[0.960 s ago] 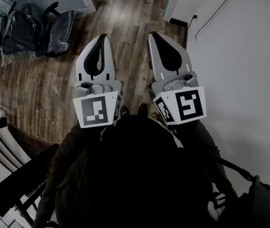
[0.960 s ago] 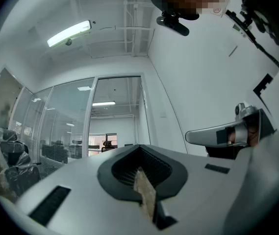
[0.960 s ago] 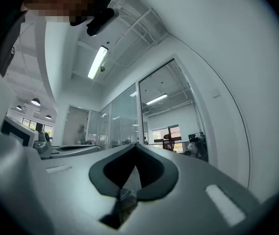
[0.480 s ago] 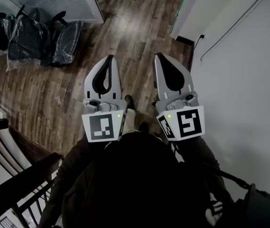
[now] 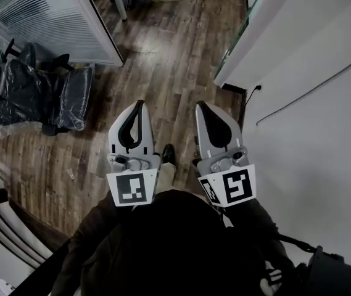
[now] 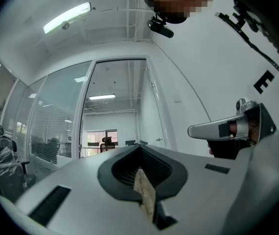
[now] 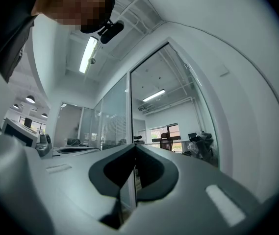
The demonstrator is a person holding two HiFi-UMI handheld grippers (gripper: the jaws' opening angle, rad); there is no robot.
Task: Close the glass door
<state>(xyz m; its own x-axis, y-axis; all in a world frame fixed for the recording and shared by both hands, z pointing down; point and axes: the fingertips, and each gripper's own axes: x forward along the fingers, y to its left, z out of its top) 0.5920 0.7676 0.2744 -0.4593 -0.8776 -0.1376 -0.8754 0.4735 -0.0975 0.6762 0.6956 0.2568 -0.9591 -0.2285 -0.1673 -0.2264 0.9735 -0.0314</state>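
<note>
In the head view both grippers are held side by side over the wooden floor (image 5: pixel 163 54), pointing ahead. My left gripper (image 5: pixel 139 105) is shut with nothing in it, and so is my right gripper (image 5: pixel 200 106). The glass door (image 5: pixel 237 36) shows as a greenish edge at the upper right, standing open along the white wall, well ahead of both grippers. In the left gripper view my left gripper (image 6: pixel 140 148) points at the open doorway (image 6: pixel 112 116), with the glass door (image 6: pixel 151 111) swung back on its right. The right gripper (image 7: pixel 134 146) faces the same doorway (image 7: pixel 171 116).
Several office chairs wrapped in plastic (image 5: pixel 33 91) stand at the left by a glass partition with blinds (image 5: pixel 52 17). A white wall (image 5: pixel 311 103) with a socket and cable (image 5: pixel 258 88) runs along the right. My shoe (image 5: pixel 169 154) shows between the grippers.
The view has moved forward along the floor. More of the partition and the glass door's edge have come into sight at the top. Both grippers stayed shut and side by side.
</note>
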